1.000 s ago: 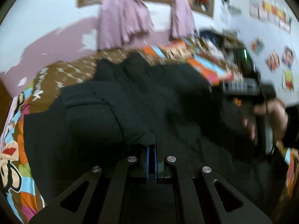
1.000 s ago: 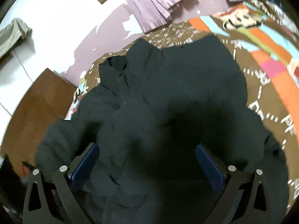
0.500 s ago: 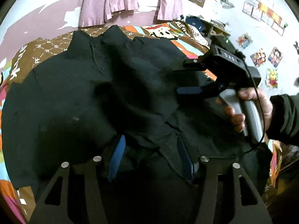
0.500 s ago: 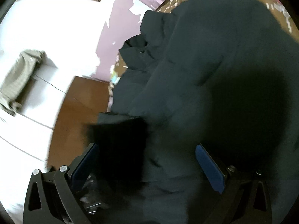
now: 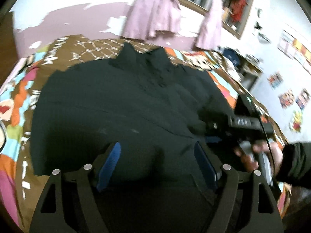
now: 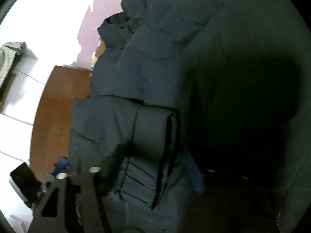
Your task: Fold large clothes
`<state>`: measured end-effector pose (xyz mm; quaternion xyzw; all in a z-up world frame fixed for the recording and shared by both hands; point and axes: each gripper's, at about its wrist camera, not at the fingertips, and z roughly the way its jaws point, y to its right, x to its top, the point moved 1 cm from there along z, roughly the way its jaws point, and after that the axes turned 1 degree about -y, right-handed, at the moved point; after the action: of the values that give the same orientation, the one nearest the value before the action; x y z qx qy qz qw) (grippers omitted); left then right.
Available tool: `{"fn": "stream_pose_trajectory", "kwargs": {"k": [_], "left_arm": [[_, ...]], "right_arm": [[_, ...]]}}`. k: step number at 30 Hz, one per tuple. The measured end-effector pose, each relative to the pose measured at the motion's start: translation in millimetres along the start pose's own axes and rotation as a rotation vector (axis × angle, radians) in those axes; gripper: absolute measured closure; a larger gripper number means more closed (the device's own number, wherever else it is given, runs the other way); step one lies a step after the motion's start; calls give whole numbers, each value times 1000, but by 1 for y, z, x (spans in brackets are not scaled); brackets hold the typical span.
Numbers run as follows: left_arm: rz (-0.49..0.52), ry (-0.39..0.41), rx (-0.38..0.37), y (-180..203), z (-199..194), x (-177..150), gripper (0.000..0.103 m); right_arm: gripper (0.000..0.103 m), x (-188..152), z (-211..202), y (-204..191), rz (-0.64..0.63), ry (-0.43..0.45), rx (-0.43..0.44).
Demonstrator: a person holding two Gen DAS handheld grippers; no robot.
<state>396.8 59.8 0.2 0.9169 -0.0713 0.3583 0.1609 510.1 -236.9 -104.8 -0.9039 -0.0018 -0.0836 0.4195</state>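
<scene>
A large black jacket lies spread on the patterned bed, collar toward the far wall. My left gripper is open just above the jacket's near hem, empty. The right gripper shows in the left wrist view at the jacket's right edge, held by a hand. In the right wrist view the jacket fills the frame; a folded sleeve cuff sits between the right gripper's blue pads, jaws apart. The left pad is mostly hidden by cloth.
The colourful cartoon bedspread surrounds the jacket. Purple curtains hang on the far wall. Cluttered shelf at the bed's right. A brown wooden board stands at the bed's left side.
My left gripper opened, let go of the jacket and pulled back. The jacket now lies flatter. The right gripper moved low to the jacket's side, around the sleeve cuff.
</scene>
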Motion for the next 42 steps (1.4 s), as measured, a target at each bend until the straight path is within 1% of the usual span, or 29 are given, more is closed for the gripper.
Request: {"fn": "stream_pose_trajectory", "kwargs": {"k": [1, 4, 5, 6, 7, 9, 10, 13, 15, 17, 19, 20, 22, 25, 28, 30, 32, 34, 35, 36, 37, 38, 39, 40, 42], "left_arm": [[-18, 19, 16, -5, -3, 2, 30], [-59, 60, 58, -19, -16, 2, 30], [-72, 62, 64, -24, -18, 3, 30], [-86, 57, 71, -29, -19, 4, 30], [-95, 51, 78, -34, -19, 4, 30], [-116, 45, 102, -45, -18, 5, 30], [-125, 39, 113, -49, -17, 5, 30], [-166, 11, 151, -64, -12, 5, 30], [-203, 12, 162, -73, -15, 4, 30], [-229, 24, 161, -79, -20, 4, 30], [-236, 46, 185, -84, -28, 4, 30], [-240, 60, 200, -85, -32, 4, 30], [-256, 96, 257, -90, -39, 6, 30], [-251, 140, 309, -92, -45, 12, 30], [-216, 136, 331, -89, -40, 19, 30], [-176, 135, 365, -81, -32, 23, 30], [-117, 127, 402, -70, -19, 23, 30], [-47, 96, 410, -63, -2, 22, 30], [-14, 80, 411, -61, 6, 20, 30], [23, 57, 417, -56, 16, 19, 30], [55, 34, 423, -52, 26, 18, 30], [81, 15, 425, -49, 34, 18, 30], [97, 5, 424, -47, 39, 17, 30], [115, -1, 420, -45, 44, 17, 30], [153, -1, 408, -40, 50, 18, 30]], "right_arm": [[72, -1, 1, 1, 8, -2, 0], [89, -9, -5, 0, 70, 2, 4], [92, -11, -6, -3, 66, 8, 9], [95, -15, -11, -11, 38, 16, 13], [97, -18, -17, -20, -10, 34, -1], [99, -19, -23, -39, -97, 77, -36], [99, -18, -32, -48, -143, 112, -55], [99, -12, -55, -63, -215, 212, -104], [99, -3, -71, -71, -264, 300, -168], [99, 2, -83, -72, -303, 360, -240], [99, 10, -90, -70, -325, 407, -309], [99, 11, -95, -66, -337, 422, -338], [99, 14, -103, -58, -367, 458, -413], [99, 22, -101, -51, -381, 476, -491], [99, 29, -93, -42, -387, 479, -540], [99, 31, -93, -35, -386, 485, -570], [97, 32, -91, -26, -381, 464, -583], [92, 32, -89, -20, -364, 452, -597], [90, 31, -88, -19, -363, 459, -623], [85, 31, -88, -19, -369, 468, -644], [76, 31, -88, -19, -382, 479, -658], [71, 32, -89, -21, -401, 491, -661], [61, 31, -89, -24, -418, 498, -655], [53, 31, -87, -28, -442, 499, -642], [49, 31, -79, -34, -492, 483, -619]]}}
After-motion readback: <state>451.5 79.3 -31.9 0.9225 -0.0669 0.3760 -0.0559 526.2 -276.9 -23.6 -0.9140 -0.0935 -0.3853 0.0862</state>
